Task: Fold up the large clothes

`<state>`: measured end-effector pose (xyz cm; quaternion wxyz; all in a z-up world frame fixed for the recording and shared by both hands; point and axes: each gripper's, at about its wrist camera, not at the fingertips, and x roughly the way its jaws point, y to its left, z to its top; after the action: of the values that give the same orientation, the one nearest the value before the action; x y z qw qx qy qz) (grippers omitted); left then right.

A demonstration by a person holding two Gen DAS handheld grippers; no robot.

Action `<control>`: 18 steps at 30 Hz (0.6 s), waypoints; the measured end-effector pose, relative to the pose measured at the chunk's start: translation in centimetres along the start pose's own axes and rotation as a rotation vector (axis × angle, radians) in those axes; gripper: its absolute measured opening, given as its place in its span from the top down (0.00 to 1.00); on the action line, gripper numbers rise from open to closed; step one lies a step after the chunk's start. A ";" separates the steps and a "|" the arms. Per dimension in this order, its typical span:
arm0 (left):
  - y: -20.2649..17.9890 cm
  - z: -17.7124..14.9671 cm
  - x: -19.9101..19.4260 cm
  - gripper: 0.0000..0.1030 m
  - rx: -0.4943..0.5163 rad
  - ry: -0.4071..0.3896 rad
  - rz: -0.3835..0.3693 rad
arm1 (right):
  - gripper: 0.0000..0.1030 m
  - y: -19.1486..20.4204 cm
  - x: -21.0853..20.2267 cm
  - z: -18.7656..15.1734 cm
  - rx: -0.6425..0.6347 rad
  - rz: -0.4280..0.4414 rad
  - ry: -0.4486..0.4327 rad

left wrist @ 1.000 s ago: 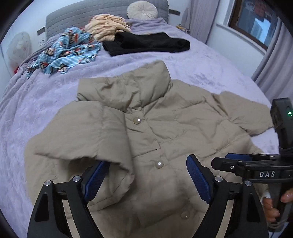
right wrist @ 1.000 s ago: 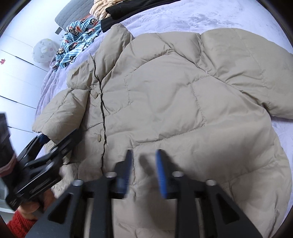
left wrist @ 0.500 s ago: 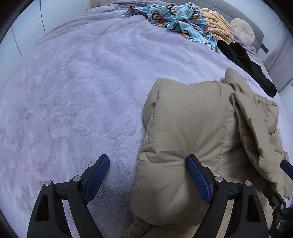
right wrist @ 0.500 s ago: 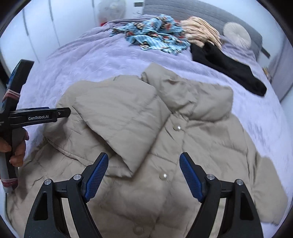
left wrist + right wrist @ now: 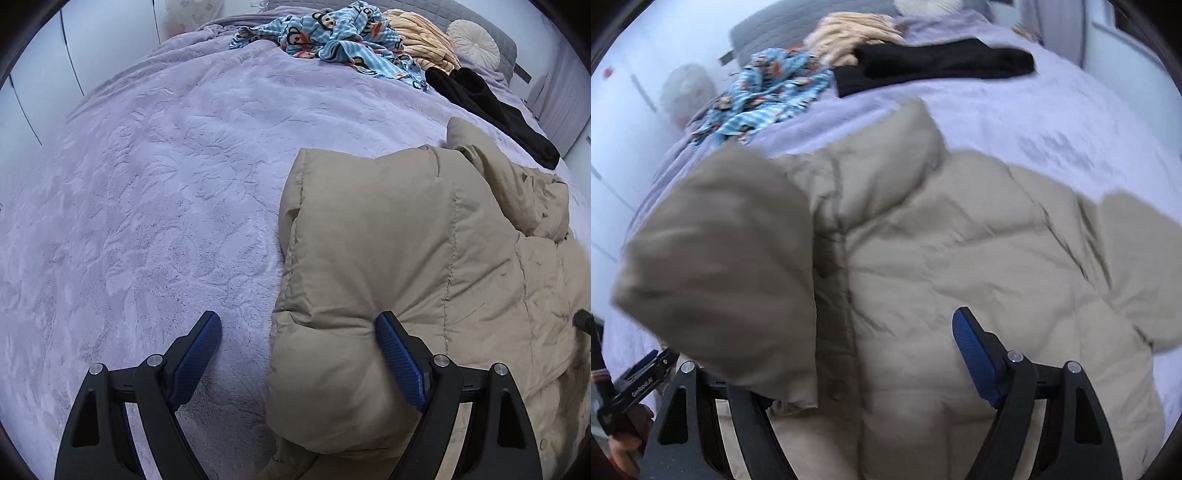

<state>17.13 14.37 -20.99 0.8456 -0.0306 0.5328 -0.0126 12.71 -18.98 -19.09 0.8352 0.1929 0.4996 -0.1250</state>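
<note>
Puffy beige jacket [image 5: 406, 258]; sleeve folded across

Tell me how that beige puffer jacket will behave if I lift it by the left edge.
The puffer jacket will probably flop rather than hold shape: its sleeve already lies limply folded across the front. Its quilted, puffy panels suggest it is light for its bulk and may spring back after folding. The smooth shell could slip in the jaws.
</note>
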 end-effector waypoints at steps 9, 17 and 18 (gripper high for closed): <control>0.9 4.9 -4.5 0.35 0.015 -0.130 -0.065 | 0.75 -3.0 -5.2 0.1 0.027 0.095 -0.041; -2.3 3.1 1.3 0.35 0.014 -0.031 -0.013 | 0.77 4.4 -0.7 1.1 -0.241 0.122 0.008; -2.0 2.9 1.9 0.34 -0.021 -0.028 -0.027 | 0.77 4.2 0.2 0.8 -0.242 0.109 0.027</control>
<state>20.56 12.40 -21.33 0.8524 -0.0470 0.5205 -0.0179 15.15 -15.57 -18.11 0.8511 0.1192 0.5110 -0.0158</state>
